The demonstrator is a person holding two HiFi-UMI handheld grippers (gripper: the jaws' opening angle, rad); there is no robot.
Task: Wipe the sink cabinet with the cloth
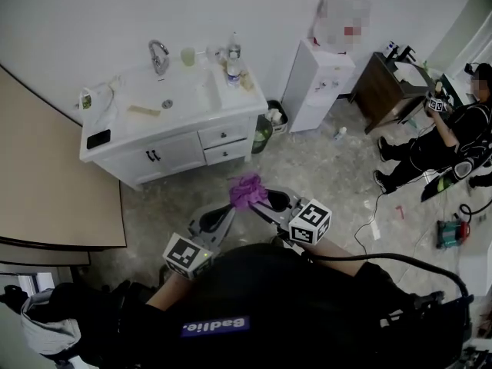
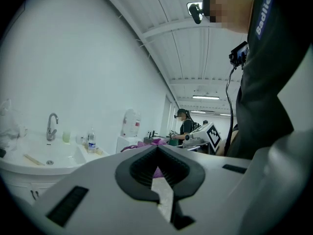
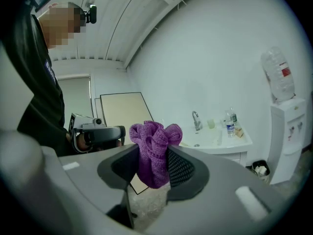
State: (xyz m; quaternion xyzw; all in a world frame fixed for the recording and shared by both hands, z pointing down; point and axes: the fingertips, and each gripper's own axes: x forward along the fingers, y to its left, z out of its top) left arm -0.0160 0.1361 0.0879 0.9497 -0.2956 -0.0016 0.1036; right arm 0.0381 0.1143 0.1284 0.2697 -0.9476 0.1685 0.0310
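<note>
Nubbly purple knit cloth (image 3: 154, 151), glossy white sink cabinet (image 1: 177, 152) — shiny metal tap (image 1: 158, 55)

"Badlie." logo (image 1: 215, 326) on blk shirt (image 1: 277, 290)

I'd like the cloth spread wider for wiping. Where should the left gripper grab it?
Pinch the bunched folds of the purple cloth that stick out past the jaws of the right gripper, coming from the front; its middle is clamped.

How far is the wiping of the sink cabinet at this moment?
Done: the purple cloth is picked up, pinched in the right tool. In hand: it is held above the floor, apart from the white sink cabinet. Left: all the wiping; the cloth touches no surface yet.
</note>
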